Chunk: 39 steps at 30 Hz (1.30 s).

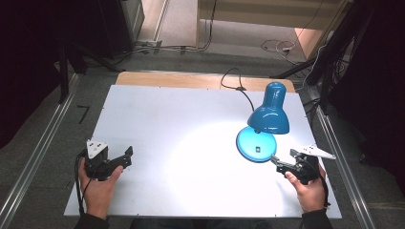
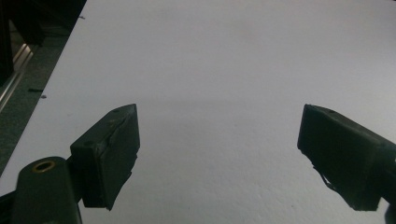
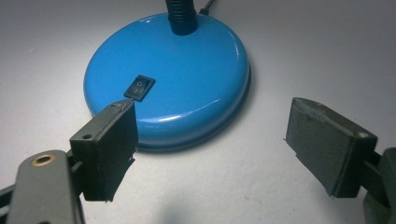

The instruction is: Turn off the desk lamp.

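**A:** Where does the blue desk lamp (image 1: 263, 129) sit?

**B:** Right of centre in the high view, on the white bench (image 1: 157, 119). Its round base (image 3: 168, 79) lies flat, the shade (image 1: 268, 117) hangs over it on a black gooseneck (image 3: 180, 16), and it throws a bright pool toward the middle of the frame. The cord (image 1: 236, 86) runs off toward the upper edge.

**B:** The right tongs (image 1: 282, 163) hover just beside the base at lower right, jaws spread and empty. In the right gripper view the left-hand jaw's tip overlaps the base just below the black rocker switch (image 3: 139, 87); whether it touches cannot be told.

**A:** And the left tongs (image 1: 122, 160)?

**B:** Lower left of the high view, also spread, over bare board and well apart from the lamp.

**A:** How would the lamp handle?

**B:** The base looks like glossy painted metal, probably weighted and slippery, and too wide for the jaws to span. The gooseneck is narrow and ribbed, the likelier hold, though it would bend. The switch probably needs only a light press from one jaw tip.

**A:** Room to move?

**B:** Plenty at left and centre. The right side is tighter: the bench's right edge is near, and the cord limits how far the lamp can travel toward the person.
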{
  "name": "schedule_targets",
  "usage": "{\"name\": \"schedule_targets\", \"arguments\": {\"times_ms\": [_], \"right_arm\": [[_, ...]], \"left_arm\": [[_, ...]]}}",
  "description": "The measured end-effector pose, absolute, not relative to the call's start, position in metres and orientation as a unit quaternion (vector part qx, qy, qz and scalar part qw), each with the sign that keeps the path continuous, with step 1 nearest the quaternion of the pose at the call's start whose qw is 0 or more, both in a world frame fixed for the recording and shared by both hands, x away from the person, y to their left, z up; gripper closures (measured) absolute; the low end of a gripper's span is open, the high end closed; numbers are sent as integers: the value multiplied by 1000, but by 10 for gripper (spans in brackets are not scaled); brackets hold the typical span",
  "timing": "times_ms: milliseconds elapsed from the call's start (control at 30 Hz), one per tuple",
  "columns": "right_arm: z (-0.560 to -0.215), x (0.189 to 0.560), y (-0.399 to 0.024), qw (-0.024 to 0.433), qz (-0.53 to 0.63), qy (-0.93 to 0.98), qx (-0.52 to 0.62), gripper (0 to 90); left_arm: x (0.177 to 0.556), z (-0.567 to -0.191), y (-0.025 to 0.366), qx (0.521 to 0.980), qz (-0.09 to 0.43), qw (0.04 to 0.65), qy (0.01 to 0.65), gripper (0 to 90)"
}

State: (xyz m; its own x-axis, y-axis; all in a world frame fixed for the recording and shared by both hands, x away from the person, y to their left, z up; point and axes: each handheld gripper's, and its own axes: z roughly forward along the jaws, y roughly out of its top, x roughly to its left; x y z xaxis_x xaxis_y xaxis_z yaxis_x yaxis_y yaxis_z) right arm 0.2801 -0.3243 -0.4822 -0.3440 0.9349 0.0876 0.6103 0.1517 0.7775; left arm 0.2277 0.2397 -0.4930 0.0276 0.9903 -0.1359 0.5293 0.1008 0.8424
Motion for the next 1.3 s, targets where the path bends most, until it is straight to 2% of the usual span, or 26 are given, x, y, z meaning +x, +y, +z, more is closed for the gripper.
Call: {"name": "schedule_targets", "arguments": {"times_ms": [433, 667, 1267, 1300], "right_arm": [[-482, 284, -314, 217, 387, 732, 517, 253], [-481, 286, -307, 218, 393, 734, 510, 358], [-481, 292, -297, 211, 399, 739, 500, 510], [-481, 293, -296, 210, 400, 738, 501, 538]], "left_arm": [[228, -493, 239, 603, 295, 389, 630, 140], [228, -493, 240, 603, 294, 391, 630, 142], [228, -493, 240, 604, 293, 391, 630, 143], [228, -493, 240, 603, 293, 392, 630, 143]]}}
